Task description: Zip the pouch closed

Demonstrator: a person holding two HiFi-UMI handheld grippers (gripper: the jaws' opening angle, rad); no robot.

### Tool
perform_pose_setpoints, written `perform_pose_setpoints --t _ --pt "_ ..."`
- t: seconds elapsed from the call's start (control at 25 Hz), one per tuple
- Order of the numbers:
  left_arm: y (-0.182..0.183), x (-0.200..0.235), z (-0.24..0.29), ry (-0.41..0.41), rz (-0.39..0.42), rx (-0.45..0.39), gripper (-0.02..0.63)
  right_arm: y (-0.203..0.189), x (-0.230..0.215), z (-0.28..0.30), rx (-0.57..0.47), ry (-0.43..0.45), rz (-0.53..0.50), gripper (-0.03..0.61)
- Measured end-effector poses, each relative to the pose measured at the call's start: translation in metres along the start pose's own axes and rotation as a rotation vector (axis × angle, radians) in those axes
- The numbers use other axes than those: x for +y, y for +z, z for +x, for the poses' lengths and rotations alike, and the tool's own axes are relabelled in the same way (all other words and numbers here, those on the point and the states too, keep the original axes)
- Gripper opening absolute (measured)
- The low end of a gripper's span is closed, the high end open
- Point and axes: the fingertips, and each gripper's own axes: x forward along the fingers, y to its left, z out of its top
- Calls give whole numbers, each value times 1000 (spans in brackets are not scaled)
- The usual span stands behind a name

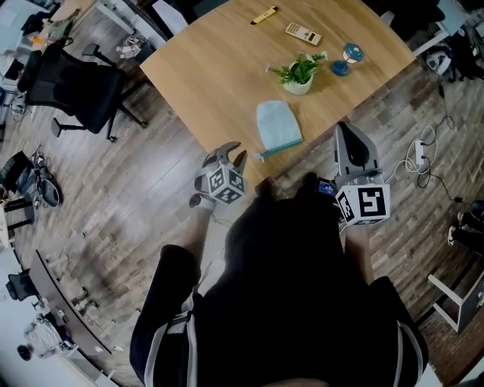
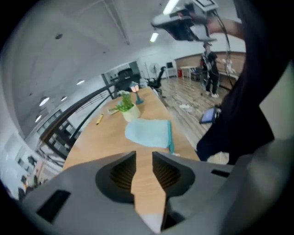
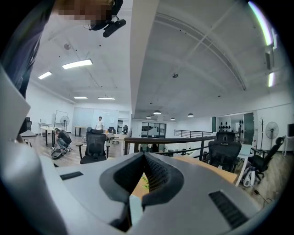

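A light blue pouch (image 1: 277,125) lies flat on the wooden table (image 1: 219,68) near its front edge, with a teal zipper strip (image 1: 281,147) along its near side. In the left gripper view the pouch (image 2: 149,133) lies ahead of the jaws, a short way off. My left gripper (image 1: 234,154) hovers at the table's front edge, just left of the pouch; its jaws stand a little apart with nothing between them. My right gripper (image 1: 342,128) is held level off the table's right edge, shut and empty. Whether the zipper is open cannot be made out.
Behind the pouch stand a small potted plant (image 1: 299,74), a calculator (image 1: 303,33), a yellow marker (image 1: 264,15) and a blue item (image 1: 346,59). A black office chair (image 1: 76,91) stands on the floor at left. Cables and a power strip (image 1: 420,155) lie at right.
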Motion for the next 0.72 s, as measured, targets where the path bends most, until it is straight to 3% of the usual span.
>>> perform_pose_setpoints --t 0.12,0.2,0.72 --pt "-24 -30 33 -52 341 106 92 -2 1 -2 7 -9 1 14" --pt "-37 -44 49 -68 496 138 92 -4 1 -5 12 -19 0 14" --pt "-41 -68 83 -151 628 150 92 -17 -21 -40 32 -149 28 14"
